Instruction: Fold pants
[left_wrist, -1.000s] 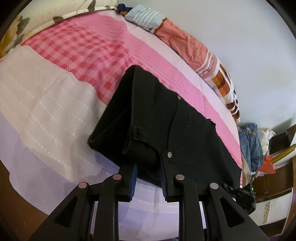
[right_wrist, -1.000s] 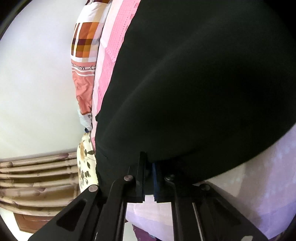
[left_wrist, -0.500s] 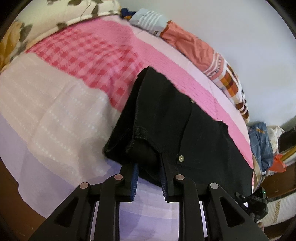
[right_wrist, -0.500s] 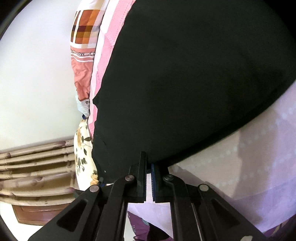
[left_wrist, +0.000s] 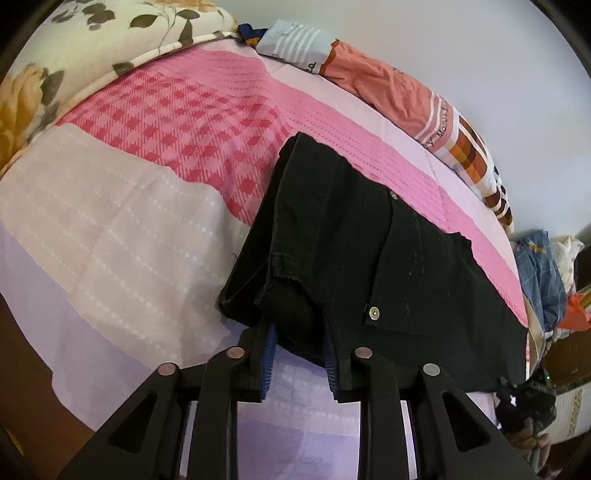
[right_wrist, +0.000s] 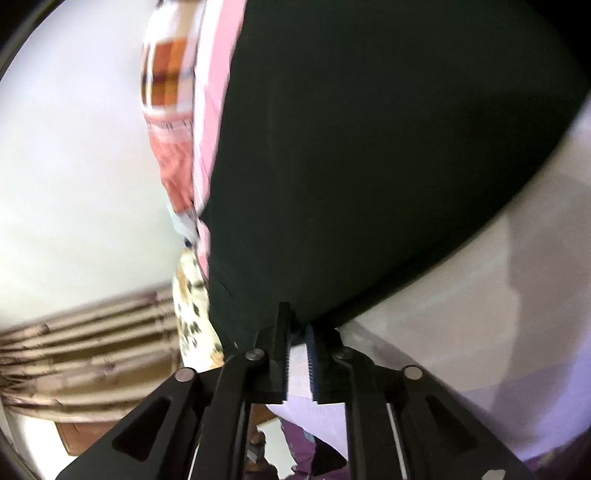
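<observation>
Black pants lie folded on a pink and lilac bedspread, waistband end towards me, with metal rivets showing. My left gripper is shut on a bunched fold of the waistband corner at the near edge. In the right wrist view the pants fill most of the frame as a dark sheet. My right gripper has its jaws a narrow gap apart at the pants' near edge; the view is blurred and the cloth seems to sit just beyond the fingertips.
A floral quilt lies at the far left. Orange and checked bedding runs along the wall. A clothes pile sits at the right. Striped curtains hang beside the bed.
The left gripper has drawn the waistband end rightwards over the bedspread. The right gripper's jaws have parted slightly from their tight pinch on the pants' edge, and that view is now motion-blurred.
</observation>
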